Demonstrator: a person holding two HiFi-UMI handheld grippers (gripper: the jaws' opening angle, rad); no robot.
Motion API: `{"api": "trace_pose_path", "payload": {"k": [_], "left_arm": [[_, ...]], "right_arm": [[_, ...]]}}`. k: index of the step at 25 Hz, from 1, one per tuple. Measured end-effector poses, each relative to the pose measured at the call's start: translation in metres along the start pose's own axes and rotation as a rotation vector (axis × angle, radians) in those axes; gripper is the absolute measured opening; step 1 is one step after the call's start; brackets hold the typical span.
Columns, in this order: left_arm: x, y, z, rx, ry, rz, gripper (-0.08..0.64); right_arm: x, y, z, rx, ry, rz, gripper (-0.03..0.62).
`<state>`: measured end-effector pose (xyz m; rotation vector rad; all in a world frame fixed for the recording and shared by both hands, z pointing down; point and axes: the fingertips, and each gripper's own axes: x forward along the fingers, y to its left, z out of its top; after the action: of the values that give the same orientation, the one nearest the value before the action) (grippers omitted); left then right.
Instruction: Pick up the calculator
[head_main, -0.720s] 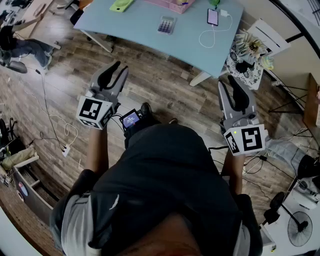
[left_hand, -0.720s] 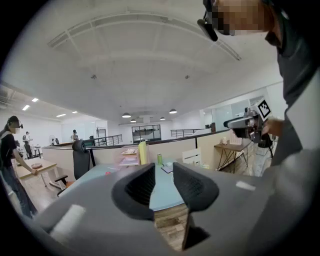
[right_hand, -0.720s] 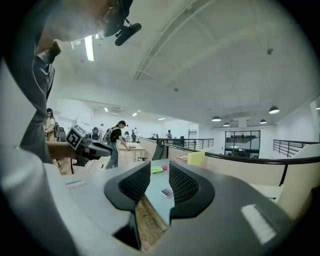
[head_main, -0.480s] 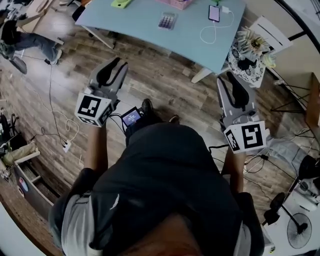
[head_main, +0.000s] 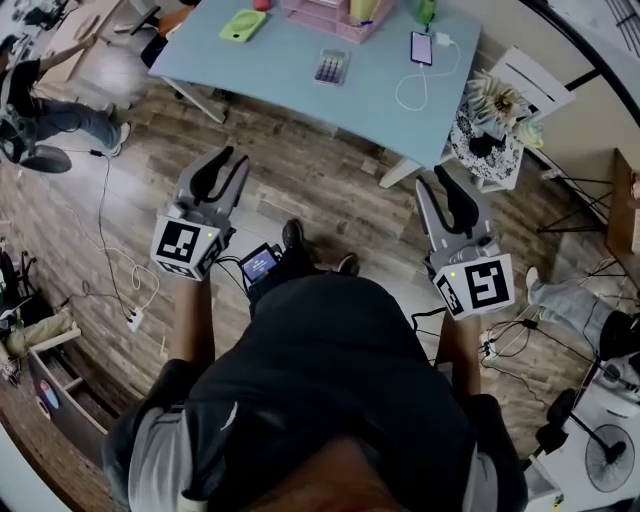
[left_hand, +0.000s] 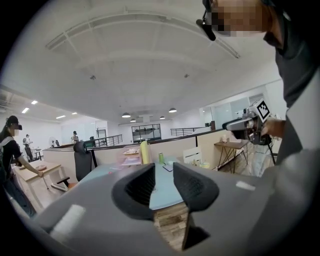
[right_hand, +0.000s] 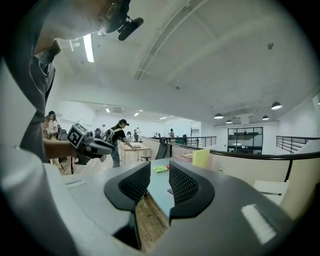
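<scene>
Both tools hang over the wood floor (head_main: 320, 185), jaws slightly spread with nothing between them: left tool (head_main: 235, 158), right tool (head_main: 436, 182). Well ahead of both, roughly midway between them, the calculator (head_main: 331, 66) lies flat on the light-blue bench (head_main: 270, 70).

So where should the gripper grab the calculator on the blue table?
The calculator lies flat on the table with bare tabletop on both sides, so probably pinch its two long side edges, coming straight down from above.
</scene>
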<state>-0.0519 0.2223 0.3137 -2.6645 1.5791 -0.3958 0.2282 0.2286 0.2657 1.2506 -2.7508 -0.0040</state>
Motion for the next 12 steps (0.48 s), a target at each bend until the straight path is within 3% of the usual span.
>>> {"api": "trace_pose_path", "payload": {"k": [12], "left_arm": [[0.035, 0.099, -0.009, -0.016, -0.047, -0.127, 0.170]], "right_arm": [[0.087, 0.032, 0.020, 0.067, 0.011, -0.116, 0.117]]}}
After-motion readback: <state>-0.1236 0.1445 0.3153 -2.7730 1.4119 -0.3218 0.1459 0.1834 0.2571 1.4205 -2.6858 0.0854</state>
